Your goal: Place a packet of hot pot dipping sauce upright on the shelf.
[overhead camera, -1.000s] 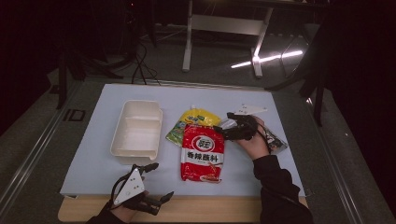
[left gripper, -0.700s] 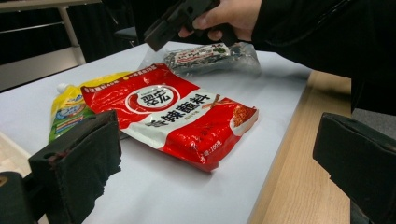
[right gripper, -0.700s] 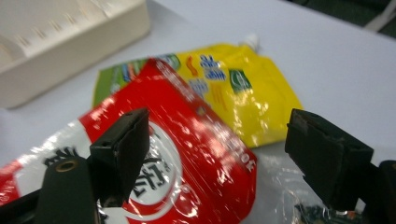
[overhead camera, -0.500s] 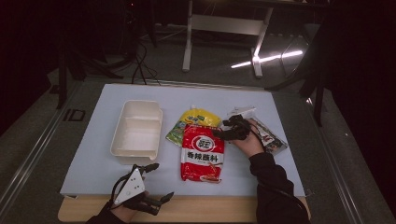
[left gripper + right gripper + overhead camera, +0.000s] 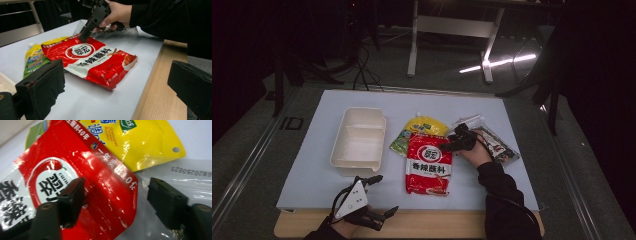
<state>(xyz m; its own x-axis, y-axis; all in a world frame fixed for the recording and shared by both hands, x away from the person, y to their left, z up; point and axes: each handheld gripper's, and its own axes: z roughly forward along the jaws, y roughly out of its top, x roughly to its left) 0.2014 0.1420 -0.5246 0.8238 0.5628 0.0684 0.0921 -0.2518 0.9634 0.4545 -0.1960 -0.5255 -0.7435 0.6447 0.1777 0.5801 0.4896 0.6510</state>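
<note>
A red seasoning packet (image 5: pixel 429 162) lies flat mid-table, overlapping a yellow pouch (image 5: pixel 424 125) behind it. My right gripper (image 5: pixel 447 146) points down at the packet's top right corner. In the right gripper view its jaws (image 5: pixel 117 202) have just been closing and straddle that corner of the red packet (image 5: pixel 50 170). One jaw is over the red film, the other over a clear bag (image 5: pixel 175 177), and neither pad presses. My left gripper (image 5: pixel 384 195) rests open at the table's front edge with nothing between its fingers.
A white two-compartment tray (image 5: pixel 357 140) stands left of the packets. The clear bag (image 5: pixel 497 142) with dark contents lies right of the right hand. A wooden strip (image 5: pixel 437 220) runs along the front of the pale mat (image 5: pixel 312 170). Floor and stands lie beyond.
The right gripper has come down and left from above the clear bag onto the red packet's top right corner, with its jaws narrower. The left gripper has stayed put.
</note>
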